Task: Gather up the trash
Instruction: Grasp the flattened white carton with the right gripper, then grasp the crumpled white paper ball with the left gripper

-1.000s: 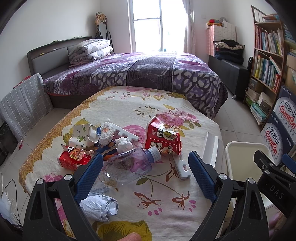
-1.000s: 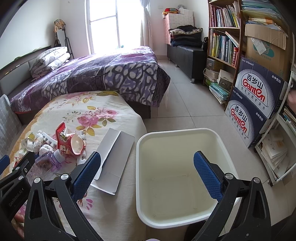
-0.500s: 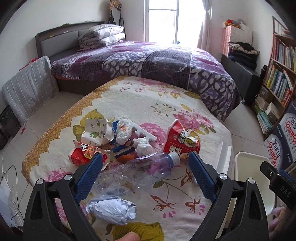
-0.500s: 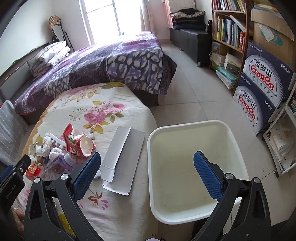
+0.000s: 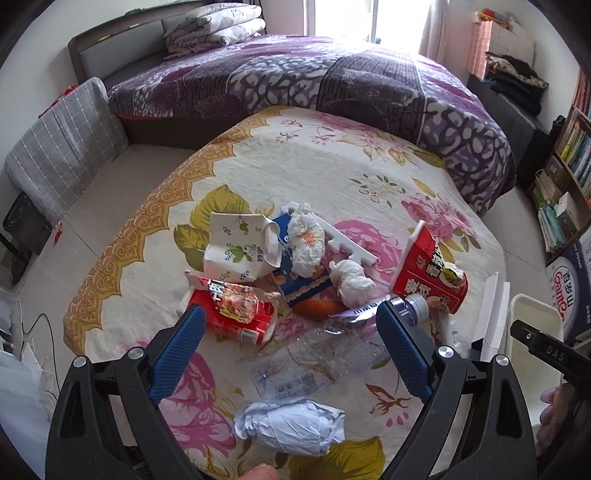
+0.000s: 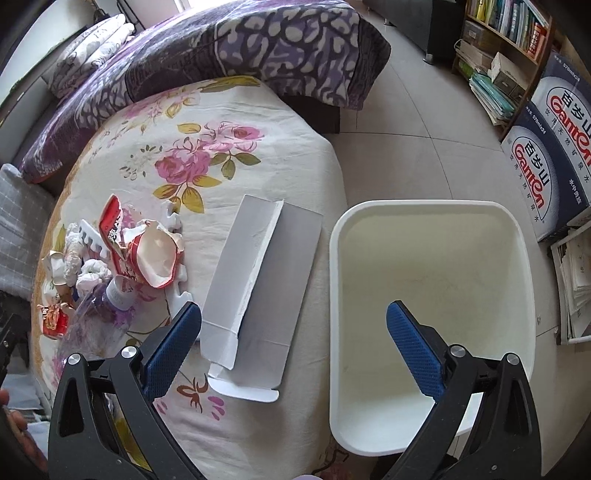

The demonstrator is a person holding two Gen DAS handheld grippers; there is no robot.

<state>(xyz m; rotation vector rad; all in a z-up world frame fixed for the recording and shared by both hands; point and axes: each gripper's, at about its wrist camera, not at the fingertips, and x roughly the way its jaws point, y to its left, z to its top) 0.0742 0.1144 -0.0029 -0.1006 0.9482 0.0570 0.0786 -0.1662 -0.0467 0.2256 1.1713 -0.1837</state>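
Note:
Trash lies in a heap on the flowered table cloth: a clear plastic bottle, a red noodle cup, a red packet box, a white patterned carton, tissue wads and a crumpled paper ball. My left gripper is open and empty, above the bottle. My right gripper is open and empty, between a flat grey cardboard and the empty white bin. The cup and bottle also show at the left of the right wrist view.
The bin stands on the floor against the table's right side. A purple-covered bed lies behind the table. Water cartons and a bookshelf stand to the right. A grey cushion leans at the left.
Both grippers have risen and tilted down. The left view now looks more steeply onto the trash heap; the right view looks down on the cardboard and bin. Nothing was grasped.

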